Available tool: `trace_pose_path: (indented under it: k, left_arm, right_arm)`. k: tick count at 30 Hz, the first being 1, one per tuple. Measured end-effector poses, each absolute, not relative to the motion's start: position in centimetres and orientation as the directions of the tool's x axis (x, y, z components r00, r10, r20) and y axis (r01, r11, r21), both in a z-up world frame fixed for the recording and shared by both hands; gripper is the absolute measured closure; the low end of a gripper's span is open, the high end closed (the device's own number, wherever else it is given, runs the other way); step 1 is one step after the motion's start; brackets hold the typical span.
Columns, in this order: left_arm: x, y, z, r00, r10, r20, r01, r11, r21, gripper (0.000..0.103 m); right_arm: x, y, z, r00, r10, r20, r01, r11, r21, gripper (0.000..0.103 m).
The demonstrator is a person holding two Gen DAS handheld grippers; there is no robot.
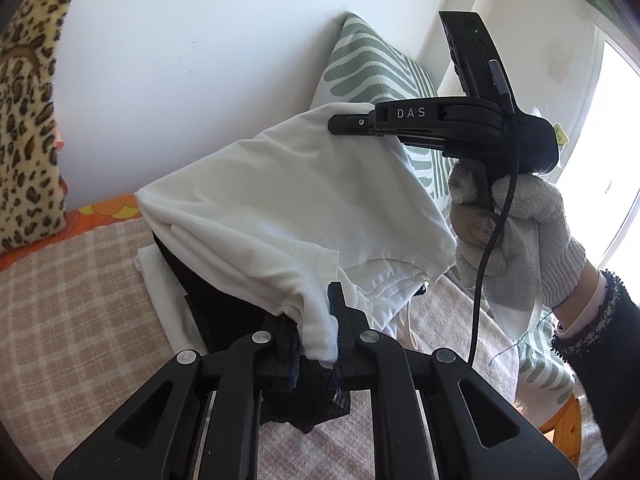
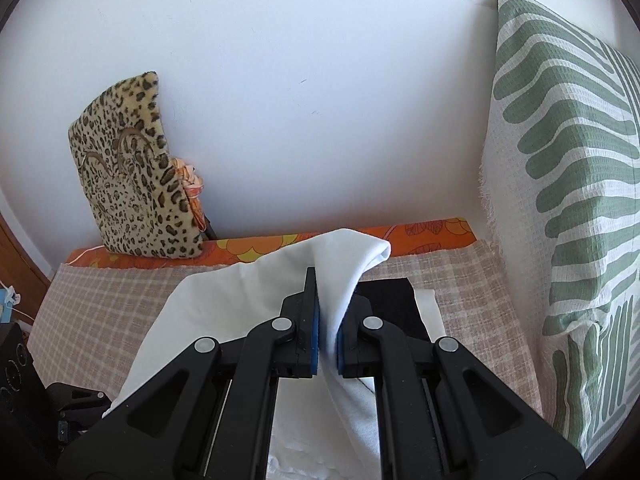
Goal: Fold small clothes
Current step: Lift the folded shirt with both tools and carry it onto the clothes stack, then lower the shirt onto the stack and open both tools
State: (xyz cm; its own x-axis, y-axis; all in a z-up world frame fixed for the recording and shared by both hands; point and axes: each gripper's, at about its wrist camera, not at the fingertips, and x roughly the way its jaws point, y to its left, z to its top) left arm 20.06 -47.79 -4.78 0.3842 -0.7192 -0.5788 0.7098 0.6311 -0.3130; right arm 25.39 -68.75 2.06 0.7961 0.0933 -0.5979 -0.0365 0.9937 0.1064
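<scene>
The left gripper [image 1: 316, 344] has its fingers [image 1: 347, 320] pinched tight on a bunched edge of the white garment [image 1: 288, 200]. The cloth rises from them, off the bed [image 1: 72, 280], to the right gripper [image 1: 352, 125], held by a gloved hand [image 1: 516, 232], whose fingers clamp its far corner. In the right wrist view, the right gripper [image 2: 326, 344] has narrow fingers [image 2: 310, 320] nipping a fold of the garment [image 2: 224, 300]. Under the lifted cloth, beyond the fingers, lie a black piece [image 2: 390, 296] and a white piece [image 2: 430, 308]. Behind stand a leopard cushion [image 2: 132, 176] to the left and a green pillow [image 2: 568, 160] to the right.
</scene>
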Motion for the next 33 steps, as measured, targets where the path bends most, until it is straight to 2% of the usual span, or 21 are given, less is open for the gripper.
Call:
trace_pose_path:
  k: [4, 11, 14, 15, 16, 18, 22, 24, 29, 33]
  left_arm:
    - [20.6, -48.9, -6.2, 0.366, -0.711, -0.600, 0.714, 0.628, -0.308, 0.093]
    - [20.4, -48.1, -7.5, 0.353, -0.684, -0.638, 0.714, 0.638, -0.289, 0.093]
    - [20.2, -47.3, -8.2, 0.333, -0.660, -0.673, 0.701, 0.651, -0.291, 0.088]
    - [19.9, -47.0, -8.2, 0.331, -0.656, -0.678, 0.700, 0.653, -0.290, 0.087]
    - [19.6, -46.7, -8.1, 0.339, -0.649, -0.681, 0.700, 0.657, -0.278, 0.085]
    - [18.9, -46.1, -7.7, 0.354, -0.638, -0.684, 0.696, 0.668, -0.263, 0.078]
    - [18.0, -44.6, -7.1, 0.365, -0.623, -0.692, 0.689, 0.680, -0.250, 0.074]
    - [17.7, -44.1, -6.8, 0.377, -0.610, -0.697, 0.683, 0.691, -0.235, 0.065]
    - [17.0, -43.1, -5.5, 0.404, -0.599, -0.691, 0.680, 0.702, -0.211, 0.065]
    - [16.0, -42.3, -4.0, 0.426, -0.601, -0.677, 0.682, 0.704, -0.196, 0.060]
  right_arm:
    - [27.1, -70.1, 0.7, 0.781, 0.058, -0.622, -0.010, 0.997, 0.079, 0.096]
    - [29.4, -72.1, -2.4, 0.754, 0.083, -0.652, -0.006, 0.993, 0.120, 0.096]
    - [30.0, -72.9, -3.7, 0.727, 0.067, -0.683, 0.015, 0.993, 0.114, 0.096]
    - [30.1, -73.3, -4.0, 0.719, 0.043, -0.694, 0.042, 0.994, 0.105, 0.093]
    - [30.2, -73.8, -4.3, 0.706, 0.017, -0.708, 0.075, 0.992, 0.099, 0.079]
    - [30.3, -74.8, -4.7, 0.680, -0.088, -0.728, 0.175, 0.984, 0.045, 0.065]
    - [29.5, -75.9, -5.0, 0.652, -0.179, -0.737, 0.252, 0.968, -0.012, 0.064]
    - [29.0, -76.3, -4.7, 0.651, -0.187, -0.736, 0.268, 0.964, -0.009, 0.063]
    - [27.4, -76.1, -3.6, 0.659, -0.194, -0.727, 0.284, 0.959, 0.002, 0.062]
    - [25.8, -75.3, -2.3, 0.673, -0.194, -0.713, 0.288, 0.958, 0.012, 0.052]
